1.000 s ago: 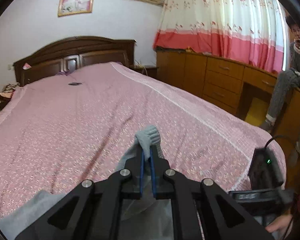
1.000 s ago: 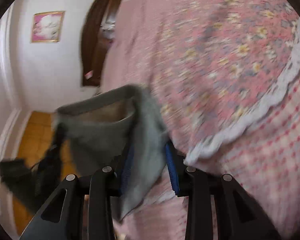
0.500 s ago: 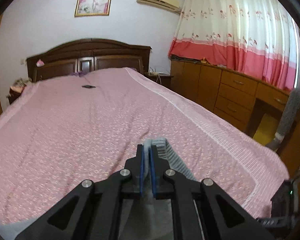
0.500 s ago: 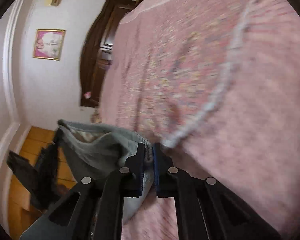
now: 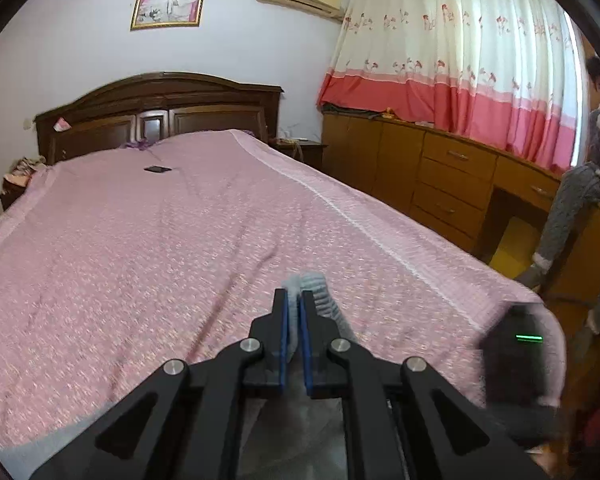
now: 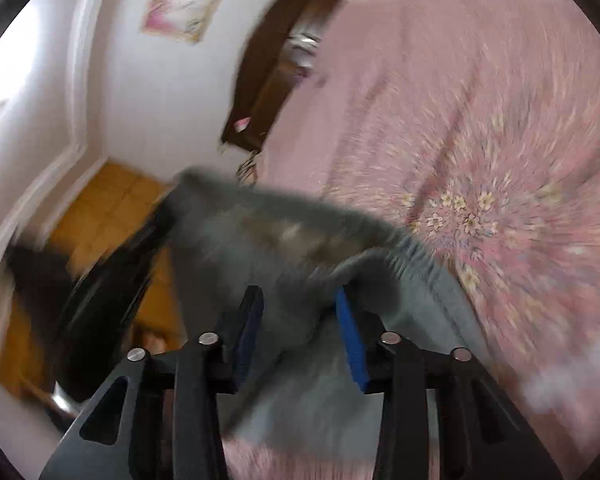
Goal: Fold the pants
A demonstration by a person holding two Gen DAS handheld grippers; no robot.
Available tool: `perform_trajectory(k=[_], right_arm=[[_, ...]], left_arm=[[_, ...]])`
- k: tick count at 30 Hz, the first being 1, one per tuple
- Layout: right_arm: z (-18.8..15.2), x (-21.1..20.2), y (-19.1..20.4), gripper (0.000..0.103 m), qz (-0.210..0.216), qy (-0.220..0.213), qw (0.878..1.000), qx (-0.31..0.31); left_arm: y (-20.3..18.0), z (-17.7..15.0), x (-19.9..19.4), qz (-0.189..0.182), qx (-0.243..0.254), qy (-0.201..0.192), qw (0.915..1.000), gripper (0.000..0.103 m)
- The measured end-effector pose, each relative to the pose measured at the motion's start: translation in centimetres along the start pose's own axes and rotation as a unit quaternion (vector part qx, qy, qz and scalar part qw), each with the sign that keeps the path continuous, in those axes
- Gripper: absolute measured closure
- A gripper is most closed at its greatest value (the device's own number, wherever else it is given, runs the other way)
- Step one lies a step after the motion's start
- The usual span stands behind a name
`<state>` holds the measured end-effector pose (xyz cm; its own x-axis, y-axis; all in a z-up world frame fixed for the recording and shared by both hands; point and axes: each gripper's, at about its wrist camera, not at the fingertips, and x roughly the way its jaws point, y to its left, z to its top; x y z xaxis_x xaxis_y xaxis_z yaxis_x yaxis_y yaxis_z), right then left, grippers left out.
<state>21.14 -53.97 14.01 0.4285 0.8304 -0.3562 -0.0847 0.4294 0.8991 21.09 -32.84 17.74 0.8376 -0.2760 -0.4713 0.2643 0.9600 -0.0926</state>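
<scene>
The grey pants hang between my two grippers over the foot of the pink bed. My left gripper is shut on a ribbed grey edge of the pants, held just above the bedspread. My right gripper stands open, its blue pads apart, with the waistband of the pants draped between them. The right wrist view is blurred by motion. The other gripper shows as a dark shape at the left of that view.
A dark phone lies far up the bed near the wooden headboard. Wooden drawers run along the right wall under pink curtains. A person sits at the far right. A black device is at the bed's right corner.
The right gripper was shut on the waistband half a second ago and has now opened. The left gripper stays shut on the pants and has shifted a little over the bed.
</scene>
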Motion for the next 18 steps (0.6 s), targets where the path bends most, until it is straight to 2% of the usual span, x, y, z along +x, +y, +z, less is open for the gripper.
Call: perform_trajectory(k=[2, 4, 6, 7, 8, 10, 13, 18], right_arm=[[0.8, 1.5, -2.2, 0.074, -0.004, -0.03, 0.998, 0.047], [1.4, 1.8, -4.2, 0.075, 0.039, -0.064, 0.992, 0.105], [1.7, 0.9, -4.4, 0.075, 0.064, -0.105, 0.986, 0.113], [1.7, 0.3, -4.1, 0.068, 0.069, -0.124, 0.984, 0.106], [1.8, -0.7, -3.7, 0.058, 0.066, -0.131, 0.985, 0.095], [2.0, -2.7, -3.3, 0.048, 0.038, -0.129, 0.988, 0.079], [1.4, -6.7, -2.6, 0.04, -0.006, -0.166, 0.985, 0.048], [0.4, -12.2, -3.4, 0.039, -0.075, -0.158, 0.984, 0.027]], left_arm=[[-0.5, -1.2, -0.4, -0.013, -0.001, 0.006, 0.9999, 0.097], [-1.5, -3.0, -0.6, -0.017, 0.011, 0.007, 0.9998, 0.097], [-2.6, -4.4, -0.4, -0.018, 0.032, 0.008, 0.9993, 0.097], [-3.3, -5.3, -0.1, -0.02, 0.046, 0.01, 0.9987, 0.097], [-4.1, -6.3, 0.3, -0.024, 0.057, 0.014, 0.998, 0.097], [-5.5, -8.2, 1.4, -0.033, 0.082, 0.027, 0.9957, 0.097], [-6.7, -10.3, 2.8, -0.036, 0.104, 0.054, 0.9924, 0.098], [-8.3, -11.3, 1.7, -0.049, 0.117, 0.033, 0.9914, 0.098]])
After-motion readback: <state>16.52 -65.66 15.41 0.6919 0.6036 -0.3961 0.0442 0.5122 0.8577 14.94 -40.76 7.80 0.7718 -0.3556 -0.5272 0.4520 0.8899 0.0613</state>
